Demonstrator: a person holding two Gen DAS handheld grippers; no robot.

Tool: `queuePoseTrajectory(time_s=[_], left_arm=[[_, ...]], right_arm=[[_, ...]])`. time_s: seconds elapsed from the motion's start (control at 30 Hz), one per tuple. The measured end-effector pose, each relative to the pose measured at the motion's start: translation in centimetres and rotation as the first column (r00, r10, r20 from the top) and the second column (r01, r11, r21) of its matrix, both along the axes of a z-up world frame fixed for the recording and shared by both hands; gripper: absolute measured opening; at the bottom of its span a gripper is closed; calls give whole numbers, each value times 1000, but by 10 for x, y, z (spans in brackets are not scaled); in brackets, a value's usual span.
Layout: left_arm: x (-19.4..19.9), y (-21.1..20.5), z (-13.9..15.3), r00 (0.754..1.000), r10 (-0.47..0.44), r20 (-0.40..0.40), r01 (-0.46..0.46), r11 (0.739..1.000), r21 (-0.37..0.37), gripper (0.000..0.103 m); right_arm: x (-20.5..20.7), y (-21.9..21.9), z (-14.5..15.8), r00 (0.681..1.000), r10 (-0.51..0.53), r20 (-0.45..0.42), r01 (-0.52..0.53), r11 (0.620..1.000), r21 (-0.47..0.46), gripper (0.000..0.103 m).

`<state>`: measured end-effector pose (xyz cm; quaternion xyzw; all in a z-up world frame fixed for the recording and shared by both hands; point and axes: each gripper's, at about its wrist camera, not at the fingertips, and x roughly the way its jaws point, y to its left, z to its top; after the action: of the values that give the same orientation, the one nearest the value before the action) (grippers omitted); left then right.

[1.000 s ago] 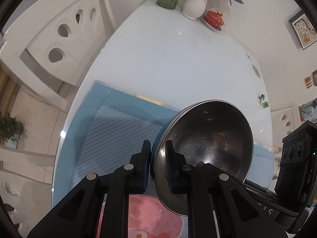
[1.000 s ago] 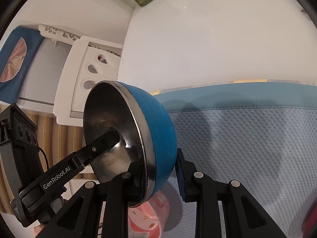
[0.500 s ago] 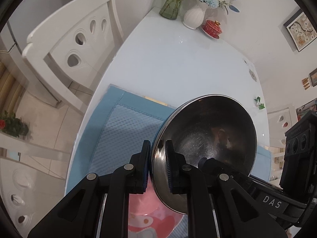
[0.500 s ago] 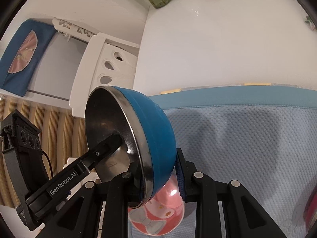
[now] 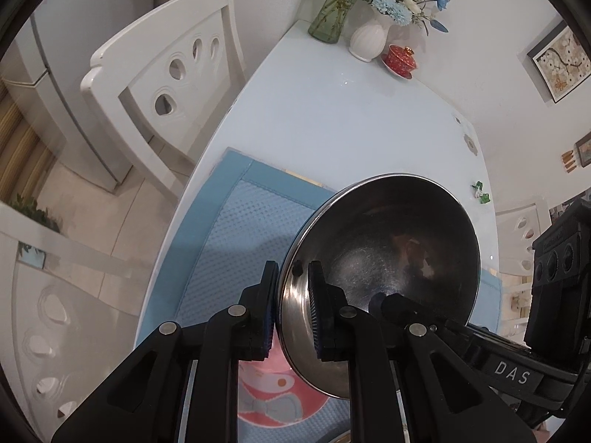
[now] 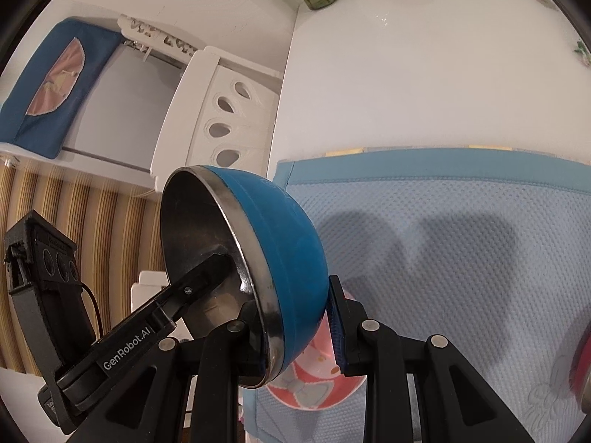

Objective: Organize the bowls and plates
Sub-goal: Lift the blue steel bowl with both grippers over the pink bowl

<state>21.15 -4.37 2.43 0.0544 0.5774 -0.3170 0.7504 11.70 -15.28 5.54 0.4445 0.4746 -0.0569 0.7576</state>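
The blue steel bowl [image 5: 384, 258] is being pinched at its rim by both tools, left tool [image 5: 293, 310] and right tool [image 6: 295, 321], above the worktop's [image 5: 351, 118] near edge.

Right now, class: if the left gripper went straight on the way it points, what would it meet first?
Probably the light blue textured mat on the table; the left gripper is already clamped on the steel-lined blue bowl, and depth is uncertain.

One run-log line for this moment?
blue steel bowl: tilted, off mat | left gripper: pinching rim | right gripper: clamping wall | pink plate: on mat
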Motion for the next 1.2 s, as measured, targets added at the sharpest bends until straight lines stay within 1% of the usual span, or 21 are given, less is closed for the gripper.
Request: queuePoseTrajectory(time_s=[0.27, 0.73, 0.9, 0.97, 1.2], left_arm=[[-10, 12, -5, 1000, 4, -17, -3, 1000, 7, 12], [-22, 37, -21, 999, 23, -44, -21, 999, 35, 12], [-27, 42, -32, 998, 26, -63, -23, 999, 49, 12], [-29, 44, -38, 996, 28, -79, -24, 998, 54, 16], [-32, 48, -51, 994, 33, -106, -26, 997, 69, 16]], right_arm=[[-13, 13, -3, 1000, 9, -27, -9, 1000, 5, 25], [-18, 37, -22, 997, 35, -65, -34, 999, 21, 25], [-17, 43, -31, 995, 43, -93, -42, 999, 16, 25], [-16, 46, -36, 993, 48, -108, -47, 999, 11, 25], [-16, 51, -58, 987, 58, -148, -56, 998, 18, 25]])
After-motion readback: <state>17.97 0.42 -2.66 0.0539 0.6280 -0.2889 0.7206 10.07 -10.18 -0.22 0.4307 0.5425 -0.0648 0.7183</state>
